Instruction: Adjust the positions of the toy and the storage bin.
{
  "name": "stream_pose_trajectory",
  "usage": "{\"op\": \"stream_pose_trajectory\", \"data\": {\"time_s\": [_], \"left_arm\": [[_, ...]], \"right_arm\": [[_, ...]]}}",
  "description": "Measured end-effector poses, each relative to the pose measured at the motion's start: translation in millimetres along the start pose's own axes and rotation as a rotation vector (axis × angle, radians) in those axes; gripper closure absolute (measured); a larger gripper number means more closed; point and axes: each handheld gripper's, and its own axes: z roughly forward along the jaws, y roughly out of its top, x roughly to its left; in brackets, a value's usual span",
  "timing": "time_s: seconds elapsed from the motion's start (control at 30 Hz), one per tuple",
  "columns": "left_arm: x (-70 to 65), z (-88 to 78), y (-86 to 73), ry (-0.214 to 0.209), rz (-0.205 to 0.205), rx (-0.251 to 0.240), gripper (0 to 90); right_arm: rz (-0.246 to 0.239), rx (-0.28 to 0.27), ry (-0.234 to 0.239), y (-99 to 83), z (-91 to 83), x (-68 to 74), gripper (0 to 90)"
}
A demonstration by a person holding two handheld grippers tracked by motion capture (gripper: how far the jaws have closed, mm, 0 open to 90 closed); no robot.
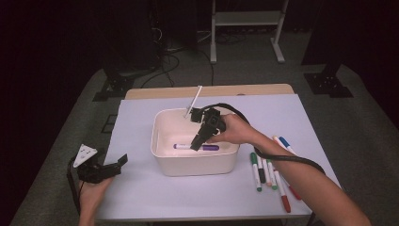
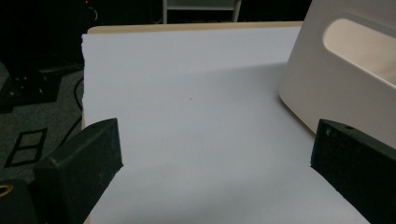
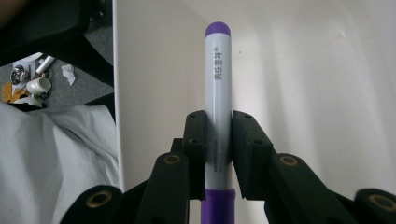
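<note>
A purple-capped marker (image 1: 207, 147) with a white barrel lies low inside the white tub (image 1: 197, 167) at the table's middle. My right gripper (image 1: 195, 147) reaches down into the tub, shut on the marker. In the right gripper view both pads press the marker (image 3: 218, 84) at mid-barrel, right gripper (image 3: 218, 123), with the tub's inner wall (image 3: 303, 70) behind. My left gripper (image 1: 120, 162) rests at the table's front left corner, open and holding nothing. In the left gripper view its jaws stand wide, left gripper (image 2: 215, 149), with the tub (image 2: 345, 70) to the right.
Several markers (image 1: 270, 174) with green, red, black and blue caps lie on the white table cover (image 1: 141, 188) right of the tub. A thin white stick (image 1: 194, 101) leans up from the tub's far rim. The table's left edge (image 2: 84, 93) drops to dark floor.
</note>
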Motion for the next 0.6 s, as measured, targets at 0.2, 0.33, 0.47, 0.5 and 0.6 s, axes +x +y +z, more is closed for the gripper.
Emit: {"op": "stream_pose_trajectory", "data": {"time_s": [0.2, 0.33, 0.47, 0.5, 0.6], "left_arm": [[0.9, -1.2, 0.1, 0.001, -0.002, 0.001, 0.7], [0.9, -1.0, -0.5, 0.002, -0.004, 0.002, 0.7], [0.4, -1.0, -0.3, 0.003, -0.001, 0.001, 0.7], [0.1, -1.0, -0.3, 0.003, -0.001, 0.001, 0.7], [-0.1, -1.2, -0.4, 0.002, -0.002, 0.002, 0.7]], "right_arm": [[0.01, -0.017, -0.014, -1.3, -5.0, 3.5, 65.7], [0.01, -0.051, -0.031, -9.7, -20.7, 10.3, 65.1], [0.013, -0.097, -0.047, -20.9, -37.6, 15.2, 65.1], [0.015, -0.112, -0.055, -25.4, -43.5, 16.9, 64.7], [0.029, -0.157, -0.074, -39.4, -62.1, 21.4, 64.0]]}}
